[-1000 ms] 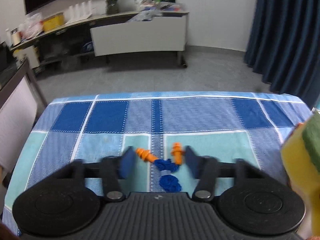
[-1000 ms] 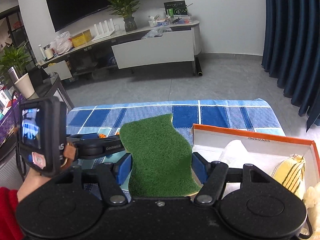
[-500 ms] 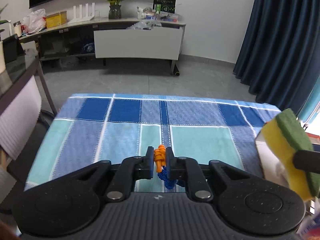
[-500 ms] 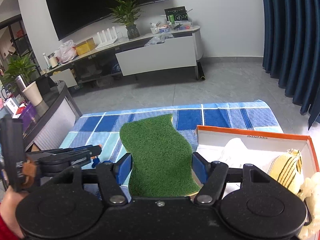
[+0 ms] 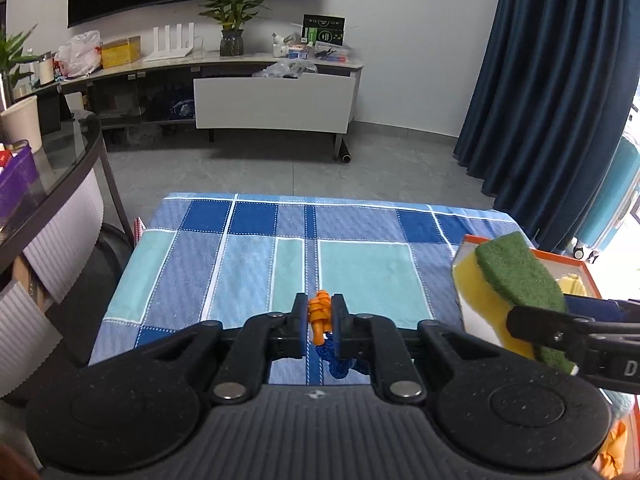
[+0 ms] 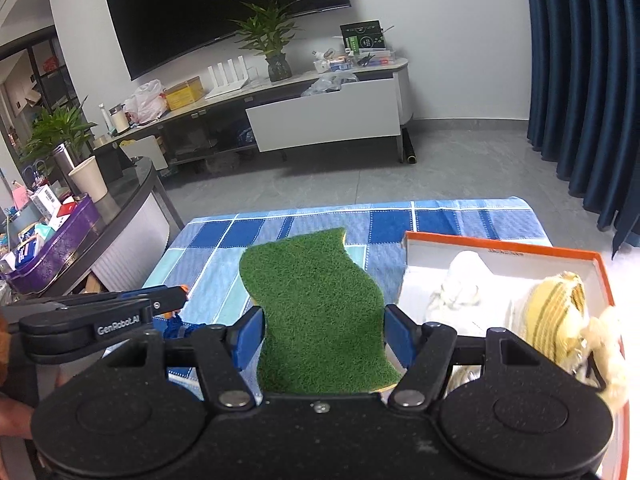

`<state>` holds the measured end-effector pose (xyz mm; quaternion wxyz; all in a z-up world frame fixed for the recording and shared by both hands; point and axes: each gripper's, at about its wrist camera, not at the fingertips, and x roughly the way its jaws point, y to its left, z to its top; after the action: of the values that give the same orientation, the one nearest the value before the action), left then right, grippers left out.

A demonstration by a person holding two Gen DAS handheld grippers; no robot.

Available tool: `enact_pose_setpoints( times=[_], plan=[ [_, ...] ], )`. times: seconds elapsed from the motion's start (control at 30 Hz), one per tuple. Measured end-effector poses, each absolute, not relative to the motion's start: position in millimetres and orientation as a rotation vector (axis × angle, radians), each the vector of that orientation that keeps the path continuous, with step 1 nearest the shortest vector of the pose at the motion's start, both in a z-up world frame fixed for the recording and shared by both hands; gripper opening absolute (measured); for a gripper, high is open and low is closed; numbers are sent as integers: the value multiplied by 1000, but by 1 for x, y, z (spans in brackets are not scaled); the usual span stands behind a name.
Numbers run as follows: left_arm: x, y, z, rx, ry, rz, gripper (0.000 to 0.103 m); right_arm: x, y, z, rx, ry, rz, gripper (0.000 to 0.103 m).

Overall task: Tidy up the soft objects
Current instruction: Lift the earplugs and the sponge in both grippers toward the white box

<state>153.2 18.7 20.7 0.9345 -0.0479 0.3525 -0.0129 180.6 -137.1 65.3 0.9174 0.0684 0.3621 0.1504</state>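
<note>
Orange rubber earplugs sit pinched between the narrow-set jaws of the left tongs, with their blue cord dangling in a bunch just beneath; the right tongs are set wider, clamped on either side of a green-topped yellow sponge that juts forward past the tips. Beyond and below both lies the blue checked cloth; just right of the right tongs stands the orange-rimmed box, already holding a white bundle and a yellow striped thing.

To my eye both pieces are lifted and the drop into the box comes next; done well, the sponge goes first, carried right until it hangs over the bare part of the box floor, then let go low so it does not bounce out; the earplugs follow, and the trailing cord should clear the near wall before the jaws part, else it may snag on the rim.

Both tongs are held roughly level, pointing away across the cloth; the left sits lower and to the left of the right, well apart from the box.
</note>
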Motion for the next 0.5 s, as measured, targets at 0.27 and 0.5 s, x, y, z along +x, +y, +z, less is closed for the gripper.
enact_pose_setpoints(
  times=[0.27,0.5],
  plan=[
    [134,8,26,-96,711,-60,13,153,-146,75,147,734,295,78],
    [125,5,27,-93,700,-73,12,137,-157,80,154,726,277,78]
  ],
)
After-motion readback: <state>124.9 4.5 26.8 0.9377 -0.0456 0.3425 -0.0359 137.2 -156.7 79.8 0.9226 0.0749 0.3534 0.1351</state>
